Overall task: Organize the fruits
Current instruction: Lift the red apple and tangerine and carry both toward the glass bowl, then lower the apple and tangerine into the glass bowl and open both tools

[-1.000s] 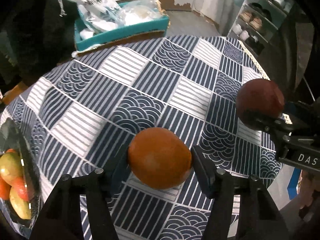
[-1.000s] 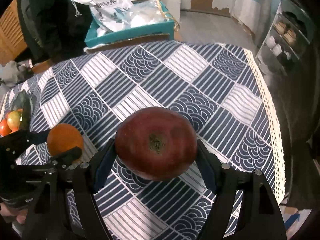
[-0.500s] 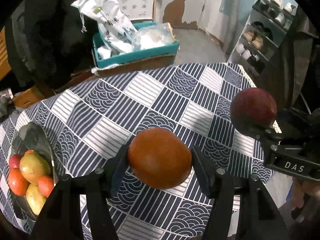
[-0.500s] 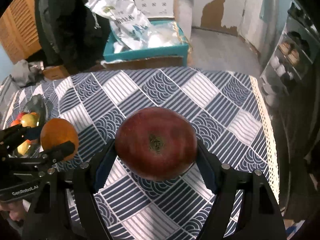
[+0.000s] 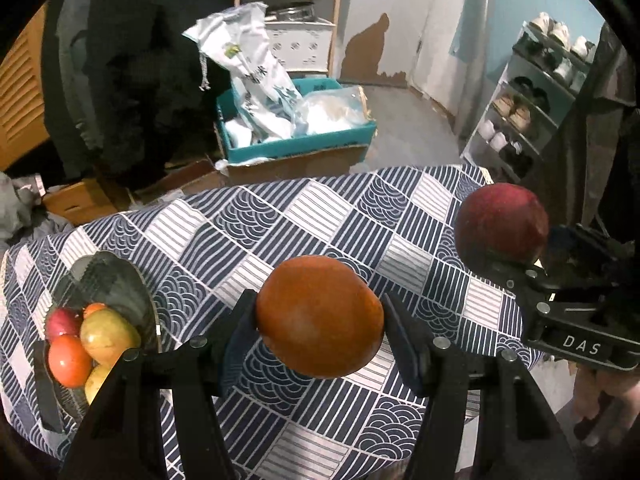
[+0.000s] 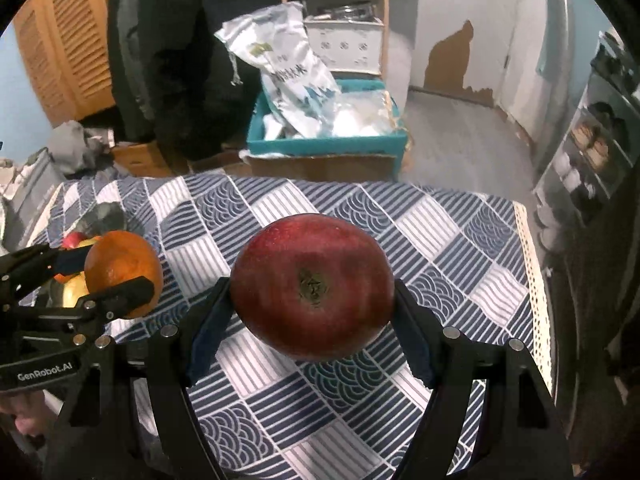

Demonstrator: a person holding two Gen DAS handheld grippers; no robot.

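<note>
Lifting: I've raised both fruits clear of the cloth [image 5: 248, 216].
Left gripper [image 5: 320, 320]: clamped on orange [image 5: 318, 322].
Right gripper [image 6: 312, 292]: clamped on apple [image 6: 312, 286].
Next: carry to bowl [image 5: 108, 280], left.

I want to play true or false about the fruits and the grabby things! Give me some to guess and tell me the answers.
1. The left hand-held gripper holds an orange. True.
2. The right hand-held gripper is empty. False: it is shut on a dark red apple.
3. The dark bowl on the tablecloth already has fruit in it. True.
4. The orange is resting on the tablecloth. False: it is held up in the air.
5. The teal box sits on the table. False: it stands on the floor beyond it.
</note>
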